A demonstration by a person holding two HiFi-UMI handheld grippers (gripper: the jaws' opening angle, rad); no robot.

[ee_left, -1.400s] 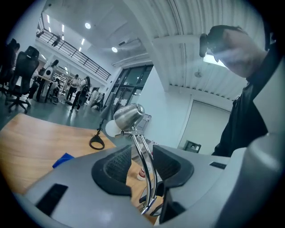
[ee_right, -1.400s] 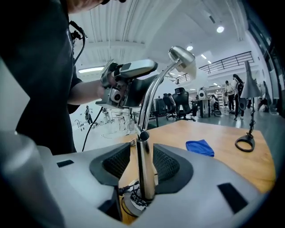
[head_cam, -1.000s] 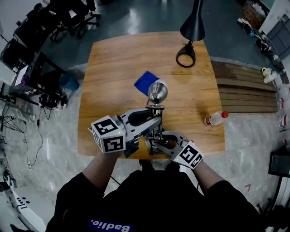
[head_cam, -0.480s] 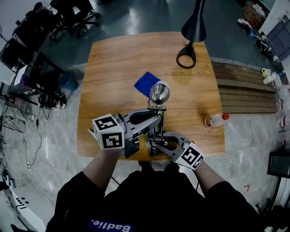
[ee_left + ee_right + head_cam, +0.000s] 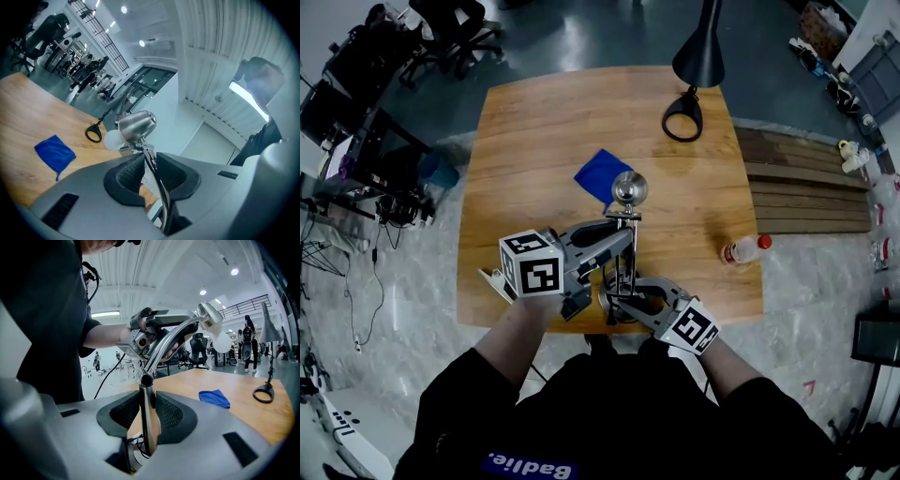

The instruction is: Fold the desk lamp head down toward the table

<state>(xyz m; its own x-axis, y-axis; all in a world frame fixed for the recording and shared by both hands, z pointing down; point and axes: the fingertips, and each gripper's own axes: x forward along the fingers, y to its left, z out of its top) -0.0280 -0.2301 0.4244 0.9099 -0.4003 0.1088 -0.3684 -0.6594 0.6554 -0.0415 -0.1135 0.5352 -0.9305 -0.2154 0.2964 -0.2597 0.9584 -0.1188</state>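
A chrome desk lamp stands at the near edge of the wooden table (image 5: 525, 141). Its shiny head (image 5: 628, 187) (image 5: 136, 126) (image 5: 208, 312) with a white bulb (image 5: 220, 341) points away from me. My left gripper (image 5: 623, 246) (image 5: 147, 171) reaches in from the left and has the thin upper arm (image 5: 151, 161) between its pads. Those pads touch the arm while the jaws are opening slightly. Lower down, my right gripper (image 5: 623, 298) (image 5: 146, 413) is shut on the upright post (image 5: 147, 423). The lamp's base is mostly hidden under that gripper.
A blue cloth (image 5: 598, 173) (image 5: 55, 152) (image 5: 214, 398) lies just beyond the lamp head. A black lamp (image 5: 698, 56) with a ring base (image 5: 682, 117) stands at the far right corner. A bottle (image 5: 745, 247) lies near the right edge. Wooden planks (image 5: 811, 187) lie on the floor.
The left gripper has sunk a little and rolled, and its jaws have closed onto the upper arm. The lamp head sits lower and looks smaller. The right gripper has stayed put.
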